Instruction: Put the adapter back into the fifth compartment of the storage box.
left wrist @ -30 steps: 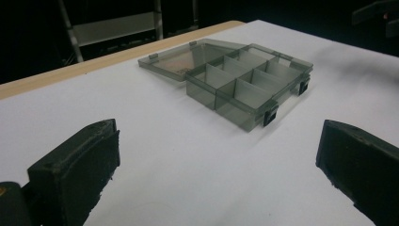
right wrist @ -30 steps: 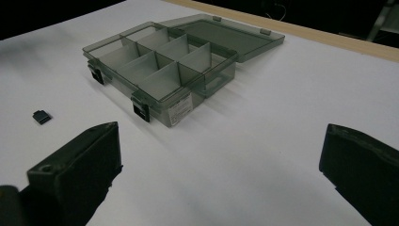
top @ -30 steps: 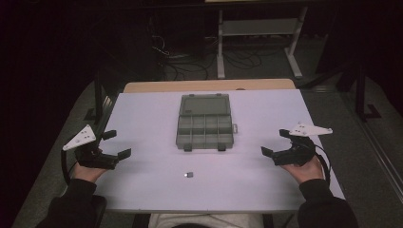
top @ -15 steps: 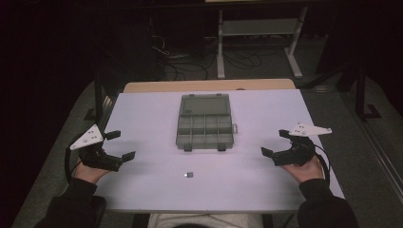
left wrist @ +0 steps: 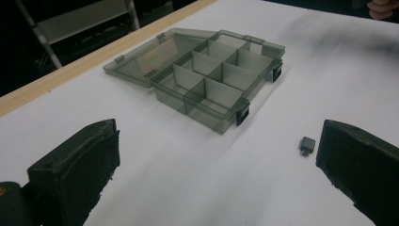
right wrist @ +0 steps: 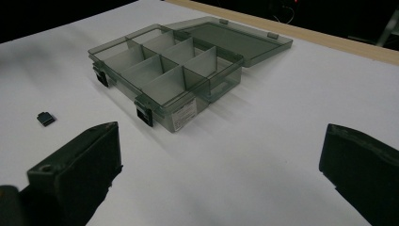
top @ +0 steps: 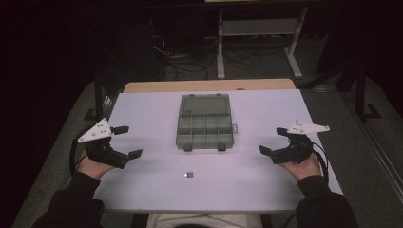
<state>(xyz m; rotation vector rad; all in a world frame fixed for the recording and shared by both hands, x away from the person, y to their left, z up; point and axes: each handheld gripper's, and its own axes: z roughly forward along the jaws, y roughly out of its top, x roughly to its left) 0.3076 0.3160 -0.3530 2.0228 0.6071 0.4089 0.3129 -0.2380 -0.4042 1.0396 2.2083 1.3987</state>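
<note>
Hovering wide-spread at lower left and lower right of the high view, left tongs (top: 124, 141) and right tongs (top: 274, 141) empty, flanking small dark adapter (top: 188, 175) on tabletop (top: 142, 109) below lid-open compartment box (top: 205, 122), ready for loading.

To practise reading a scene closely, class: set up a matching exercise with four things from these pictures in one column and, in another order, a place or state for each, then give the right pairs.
Things:
1. compartment box
2. small dark part
3. left gripper
4. right gripper

Places or states:
A. open, held near the table's right edge
B. lid folded back, compartments look empty
C. open, held near the table's left edge
D. lies alone on the white table, in front of the box

Pairs: 1-B, 2-D, 3-C, 4-A
</note>
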